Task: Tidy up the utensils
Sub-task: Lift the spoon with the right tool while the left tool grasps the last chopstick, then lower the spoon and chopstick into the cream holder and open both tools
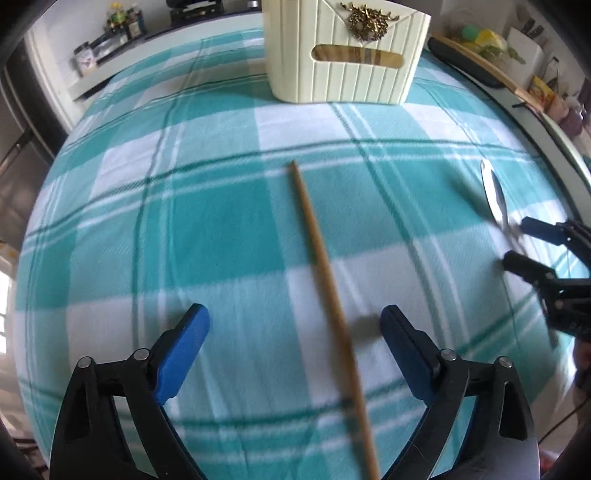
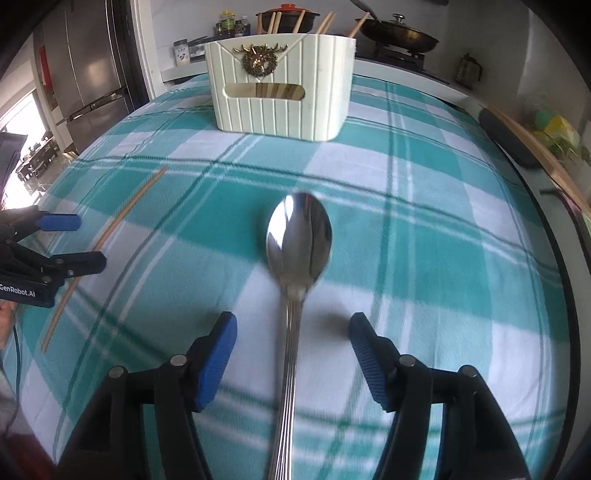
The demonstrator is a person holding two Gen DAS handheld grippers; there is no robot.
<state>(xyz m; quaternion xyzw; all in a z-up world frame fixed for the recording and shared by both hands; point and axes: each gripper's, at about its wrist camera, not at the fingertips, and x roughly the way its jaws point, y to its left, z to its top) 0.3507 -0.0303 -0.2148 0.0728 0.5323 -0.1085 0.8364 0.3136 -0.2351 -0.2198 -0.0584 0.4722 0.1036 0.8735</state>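
Note:
A wooden chopstick (image 1: 325,280) lies on the teal checked cloth between the open jaws of my left gripper (image 1: 295,347); it also shows in the right wrist view (image 2: 110,236). A metal spoon (image 2: 295,280) lies between the open jaws of my right gripper (image 2: 293,350), bowl pointing away; it shows at the right in the left wrist view (image 1: 495,195). A cream ribbed utensil holder (image 2: 280,85) with a gold deer emblem stands at the far side and holds several chopsticks; it shows in the left wrist view too (image 1: 343,51).
The table's right edge carries a dark curved pad (image 2: 506,136) and a wooden board. A stove with a wok (image 2: 399,33) and a pot stands behind the holder. A steel fridge (image 2: 88,74) stands at the left.

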